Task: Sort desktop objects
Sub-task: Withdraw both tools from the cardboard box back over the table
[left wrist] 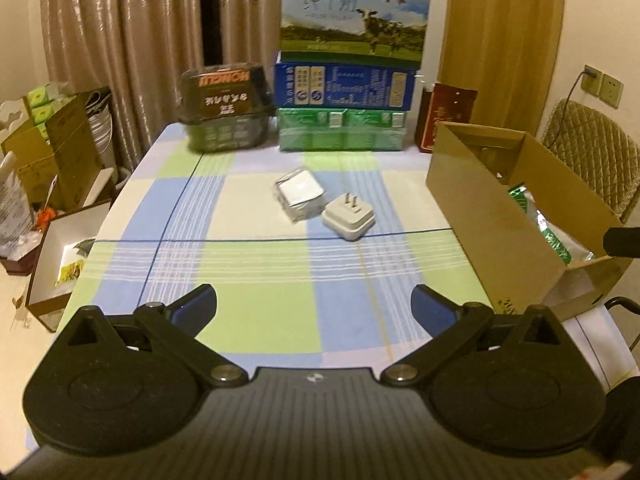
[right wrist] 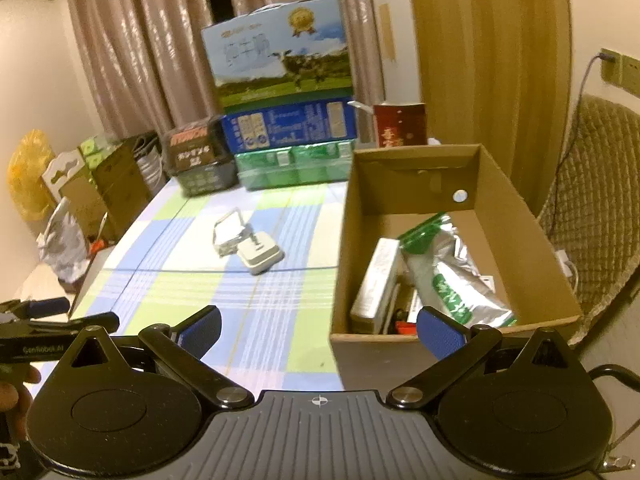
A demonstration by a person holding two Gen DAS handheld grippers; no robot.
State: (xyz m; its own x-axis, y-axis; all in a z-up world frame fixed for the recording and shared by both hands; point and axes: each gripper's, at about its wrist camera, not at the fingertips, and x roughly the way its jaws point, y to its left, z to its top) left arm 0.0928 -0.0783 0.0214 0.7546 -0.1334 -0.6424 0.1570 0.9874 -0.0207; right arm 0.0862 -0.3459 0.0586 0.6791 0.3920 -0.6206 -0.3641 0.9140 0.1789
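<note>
A: Dining room, evening light. Left gripper [left wrist: 314, 306] w/ blue-padded fingers hangs over the checked blue-green-white tablecloth [left wrist: 256, 280], jaws spread wide, nothing between them.

B: And the right gripper [right wrist: 319, 326]?

A: Same: jaws wide apart, empty. It sits at the near edge of the open brown cardboard box [right wrist: 400, 352], its right finger in front of the box's front wall.

B: What's left on the cloth?

A: Two items mid-table, touching or nearly so; can't tell which. A white square plug adapter [left wrist: 349, 217] w/ two metal prongs pointing up, and just behind-left of it a small white block in clear plastic wrap [left wrist: 299, 194]. Both well ahead of the left gripper, left of the box.

B: Inside the box?

A: A silver foil pouch w/ green label [right wrist: 456, 284] lying tilted, a pale slim carton [right wrist: 378, 280] beside it on the left, smaller bits below too dim to name.

B: Background?

A: Stacked milk cartons [left wrist: 352, 16] at the table's far edge, a dark basket-like pack [left wrist: 224, 108] to their left, a red box [left wrist: 442, 114] to their right. Curtains behind.
</note>
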